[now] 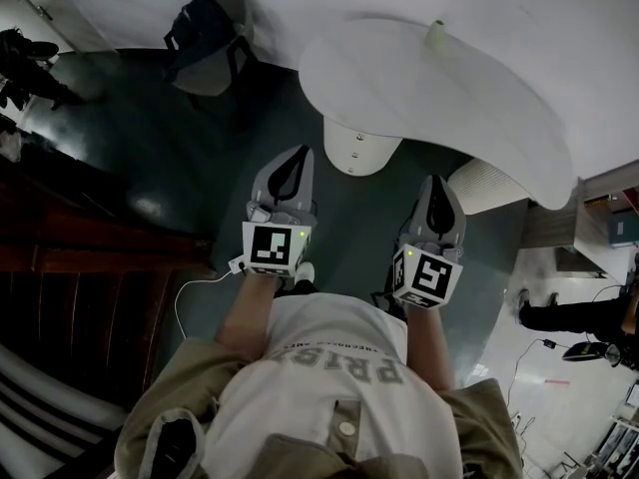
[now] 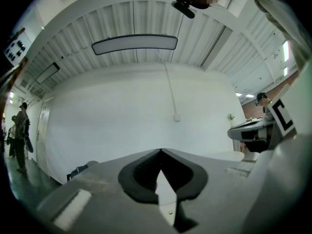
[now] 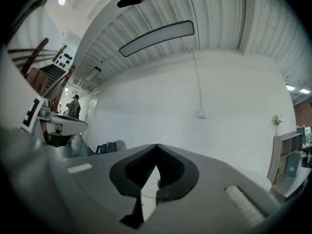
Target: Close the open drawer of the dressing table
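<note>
While facing the white wall | left gripper clenched, empty; right gripper clenched, empty

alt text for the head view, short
A person holds the left gripper and right gripper side by side, both shut and empty, pointing toward a white rounded table. A grey chair with a dark bag stands left.

Person wore white tee w/ grey chest print under open khaki overshirt. Left gripper & right gripper were grey shells w/ black pads. Left cube & right cube bore b&w square markers and green LEDs. White cable left the left cube at 8 o'clock.
</note>
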A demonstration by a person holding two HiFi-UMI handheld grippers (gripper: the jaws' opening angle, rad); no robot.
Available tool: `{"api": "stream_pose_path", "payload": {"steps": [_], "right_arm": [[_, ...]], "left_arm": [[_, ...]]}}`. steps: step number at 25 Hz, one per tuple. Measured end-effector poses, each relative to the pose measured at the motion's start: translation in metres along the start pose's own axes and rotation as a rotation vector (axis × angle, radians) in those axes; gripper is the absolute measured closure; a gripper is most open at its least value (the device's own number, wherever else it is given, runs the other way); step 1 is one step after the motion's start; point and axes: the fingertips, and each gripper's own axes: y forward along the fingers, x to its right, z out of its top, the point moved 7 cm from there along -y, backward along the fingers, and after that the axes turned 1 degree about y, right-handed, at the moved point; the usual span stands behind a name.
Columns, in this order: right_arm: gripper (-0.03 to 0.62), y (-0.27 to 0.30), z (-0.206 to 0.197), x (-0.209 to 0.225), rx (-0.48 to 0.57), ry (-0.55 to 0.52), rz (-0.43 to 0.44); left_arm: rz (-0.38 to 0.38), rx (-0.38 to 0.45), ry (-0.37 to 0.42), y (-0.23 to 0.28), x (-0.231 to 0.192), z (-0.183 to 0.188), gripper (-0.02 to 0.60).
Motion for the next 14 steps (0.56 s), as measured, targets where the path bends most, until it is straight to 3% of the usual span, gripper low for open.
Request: {"api": "stream_pose_path", "payload": {"steps": [14], "right_arm": [[0.592, -0.0017, 0.0019, 0.0023, 0.012, -0.021, 0.015]], "left_arm": [[0.008, -0.002, 0.011, -0.0023, -0.0014, -0.0008, 0.574]]}}
